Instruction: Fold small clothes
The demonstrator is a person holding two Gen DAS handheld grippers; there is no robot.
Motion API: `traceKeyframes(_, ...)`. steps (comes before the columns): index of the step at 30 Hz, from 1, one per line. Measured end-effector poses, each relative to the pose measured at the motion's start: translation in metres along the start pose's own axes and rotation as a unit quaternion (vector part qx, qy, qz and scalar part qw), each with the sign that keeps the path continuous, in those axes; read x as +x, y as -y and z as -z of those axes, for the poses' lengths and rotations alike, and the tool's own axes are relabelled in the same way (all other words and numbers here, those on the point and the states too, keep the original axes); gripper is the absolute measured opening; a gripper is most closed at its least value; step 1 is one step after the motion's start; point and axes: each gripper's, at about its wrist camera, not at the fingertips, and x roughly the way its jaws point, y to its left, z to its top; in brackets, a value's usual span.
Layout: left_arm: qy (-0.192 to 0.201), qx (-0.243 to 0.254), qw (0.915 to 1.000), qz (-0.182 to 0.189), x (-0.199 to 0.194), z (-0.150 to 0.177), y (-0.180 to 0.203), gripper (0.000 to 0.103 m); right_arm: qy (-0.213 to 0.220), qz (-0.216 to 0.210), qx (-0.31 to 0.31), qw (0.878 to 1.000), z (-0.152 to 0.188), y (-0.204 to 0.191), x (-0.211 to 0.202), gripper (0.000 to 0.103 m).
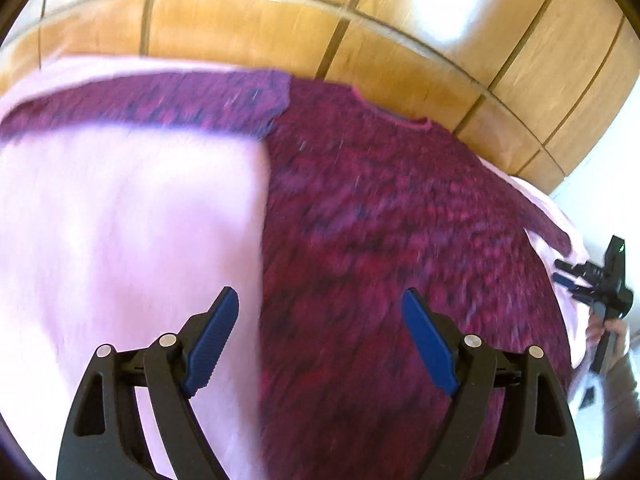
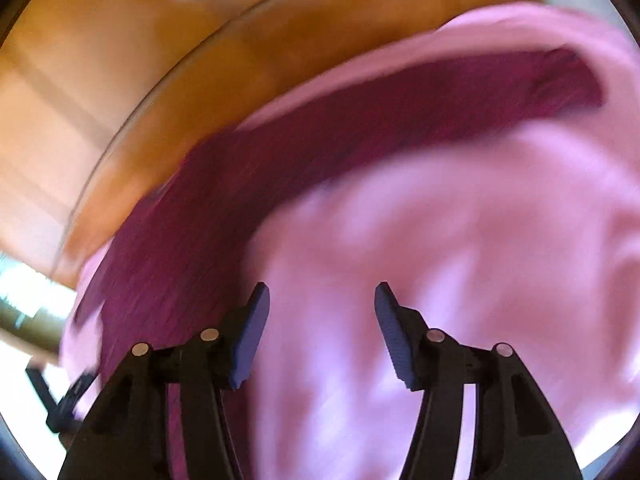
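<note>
A small magenta knit sweater (image 1: 380, 220) lies flat on a pale pink cloth (image 1: 120, 240), its neck hole toward the far side and one sleeve (image 1: 152, 104) stretched out to the left. My left gripper (image 1: 320, 312) hovers open and empty over the sweater's left edge. The right gripper (image 1: 568, 274) shows at the far right edge of the left wrist view, held by a hand. In the blurred right wrist view, my right gripper (image 2: 322, 304) is open and empty above the pink cloth (image 2: 460, 260), with the sweater (image 2: 280, 152) to its left and ahead.
The pink cloth covers a round glass tabletop whose rim (image 1: 400, 36) curves beyond the sweater. A tan tiled floor (image 1: 248, 20) shows through and past it. The left gripper (image 2: 60, 404) appears at the lower left of the right wrist view.
</note>
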Motion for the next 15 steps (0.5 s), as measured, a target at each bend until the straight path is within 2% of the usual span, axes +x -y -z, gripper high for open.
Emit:
traceKeyframes(2,-0.017,-0.006,0.9997,0.014,-0.006,0.014,-0.007,0.083,-0.033,-0.024,-0.015,0.999,0.027,-0.016,0.005,0.049)
traceKeyframes(3,-0.026,-0.009,0.9993,0.023,-0.009,0.023,-0.01,0.079,-0.05,-0.034,-0.021,0.998,0.041,-0.023,0.006,0.047)
traceKeyframes(4,-0.033,-0.01,0.9989,0.032,-0.01,0.028,-0.011,0.071,-0.059,-0.042,-0.025,0.997,0.055,-0.03,0.005,0.045)
traceKeyframes(5,-0.037,-0.008,0.9985,0.039,-0.01,0.035,-0.011,0.069,-0.068,-0.048,-0.028,0.996,0.064,-0.034,0.006,0.044)
traceKeyframes(6,-0.036,-0.004,0.9984,0.044,-0.013,0.04,-0.01,0.063,-0.072,-0.041,-0.037,0.996,0.078,-0.04,0.004,0.045)
traceKeyframes(7,-0.038,0.002,0.998,0.051,-0.014,0.045,-0.009,0.038,-0.072,-0.035,-0.043,0.996,0.083,-0.044,0.002,0.044)
traceKeyframes(8,-0.045,0.008,0.9976,0.052,-0.013,0.048,-0.008,0.028,-0.071,-0.028,-0.047,0.996,0.088,-0.047,-0.001,0.041)
traceKeyframes(9,-0.043,0.011,0.9977,0.051,-0.014,0.049,-0.009,0.022,-0.072,-0.014,-0.056,0.996,0.092,-0.051,-0.004,0.032)
traceKeyframes(10,-0.039,0.012,0.9976,0.057,-0.017,0.048,-0.01,0.017,-0.07,0.004,-0.069,0.995,0.089,-0.052,-0.005,0.026)
traceKeyframes(12,-0.035,0.009,0.9971,0.067,-0.02,0.041,-0.012,0.016,-0.062,0.038,-0.105,0.992,0.092,-0.07,-0.009,0.016)
traceKeyframes(15,-0.021,0.027,0.9972,0.067,-0.035,0.034,-0.015,0.015,-0.046,0.067,-0.159,0.984,0.099,-0.096,-0.025,0.014)
